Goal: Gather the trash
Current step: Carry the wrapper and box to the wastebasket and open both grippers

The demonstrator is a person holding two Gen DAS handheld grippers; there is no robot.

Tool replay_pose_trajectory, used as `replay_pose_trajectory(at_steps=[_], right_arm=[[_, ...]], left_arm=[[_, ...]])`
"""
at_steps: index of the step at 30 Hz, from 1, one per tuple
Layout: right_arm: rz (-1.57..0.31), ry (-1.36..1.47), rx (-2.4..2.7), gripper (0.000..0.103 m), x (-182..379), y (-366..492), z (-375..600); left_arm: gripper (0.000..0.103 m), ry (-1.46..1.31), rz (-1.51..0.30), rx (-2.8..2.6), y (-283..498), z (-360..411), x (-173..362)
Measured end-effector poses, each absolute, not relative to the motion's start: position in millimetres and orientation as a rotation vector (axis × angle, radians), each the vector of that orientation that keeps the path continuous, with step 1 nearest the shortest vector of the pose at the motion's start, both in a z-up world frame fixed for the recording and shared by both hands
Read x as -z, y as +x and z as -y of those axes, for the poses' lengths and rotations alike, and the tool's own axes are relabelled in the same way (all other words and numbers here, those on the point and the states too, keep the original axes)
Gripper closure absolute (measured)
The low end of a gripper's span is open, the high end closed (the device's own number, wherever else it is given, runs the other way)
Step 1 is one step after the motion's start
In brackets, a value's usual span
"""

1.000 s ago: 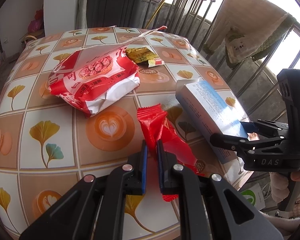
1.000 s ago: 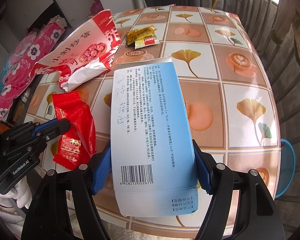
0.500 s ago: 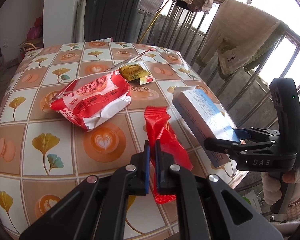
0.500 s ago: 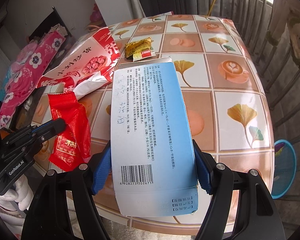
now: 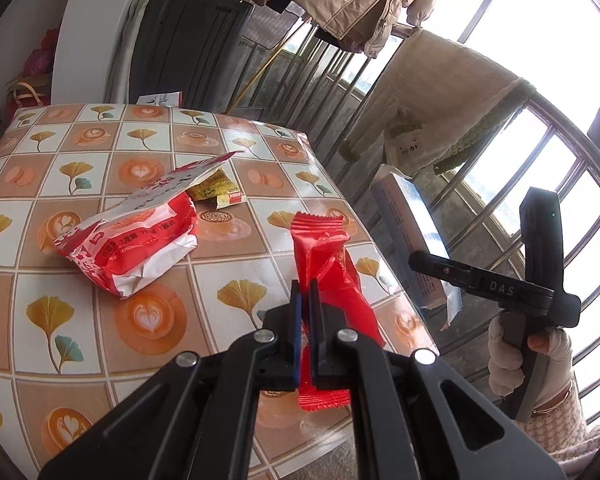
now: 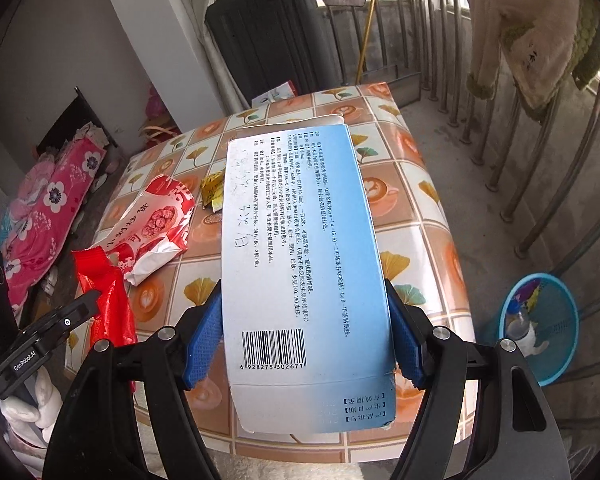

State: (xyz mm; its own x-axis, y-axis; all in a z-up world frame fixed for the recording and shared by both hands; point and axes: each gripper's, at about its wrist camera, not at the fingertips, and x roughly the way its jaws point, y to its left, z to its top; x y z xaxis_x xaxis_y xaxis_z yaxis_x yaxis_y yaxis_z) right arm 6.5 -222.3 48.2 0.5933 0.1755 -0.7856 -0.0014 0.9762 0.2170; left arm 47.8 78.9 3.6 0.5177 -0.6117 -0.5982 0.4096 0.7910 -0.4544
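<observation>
With the left gripper [image 5: 305, 300] pinching the red wrapper [image 5: 328, 264] and the right gripper [image 6: 306, 336] clamping the blue box [image 6: 300, 256], the slick wrapper is risking slipping out before reaching the blue basket [image 6: 540, 328] at four o'clock.

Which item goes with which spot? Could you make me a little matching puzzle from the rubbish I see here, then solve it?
Things:
1. red wrapper
2. blue-and-white box
3. big red-and-white snack bag
4. small yellow packet

Places:
A. lying on the table, partly tucked behind the snack bag
B. pinched in the left claw, lifted
C. lying crumpled on the table
D. clamped in the right claw

Pairs: 1-B, 2-D, 3-C, 4-A
</observation>
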Motion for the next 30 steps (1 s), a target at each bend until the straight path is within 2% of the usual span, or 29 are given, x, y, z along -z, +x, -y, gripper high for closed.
replay_pose_trajectory(at_steps=[7, 12, 23, 26, 28, 29, 30], right_arm=[[-0.778, 0.386, 0.110, 0.034, -68.4, -20.6, 305.5], [-0.708, 0.534, 0.299, 0.034, -59.7, -45.7, 369.3], [-0.673, 0.907, 0.544, 0.034, -4.2, -72.3, 491.8], [-0.644, 0.961, 0.602, 0.030, 9.0, -74.0, 525.8], [-0.668, 0.972, 0.624, 0.023, 29.4, -71.8, 549.0], [-0.703, 0.977, 0.673, 0.023, 42.9, -70.8, 560.8], [-0.737, 0.981, 0.730, 0.023, 54.3, -71.8, 569.9]], left_arm=[[0.101, -0.169, -0.796, 0.802, 65.1, -6.2, -35.3], [0.101, -0.071, -0.853, 0.967, 87.0, 81.6, -42.9], [0.101, 0.157, -1.026, 1.186, 115.0, 295.7, 7.7], [0.100, 0.153, -1.086, 1.234, 126.2, 354.5, 33.6], [0.084, 0.181, -1.144, 1.235, 130.3, 389.2, 59.0], [0.067, 0.193, -1.165, 1.213, 132.2, 403.0, 73.7], [0.059, 0.192, -1.187, 1.191, 135.5, 413.9, 90.8]])
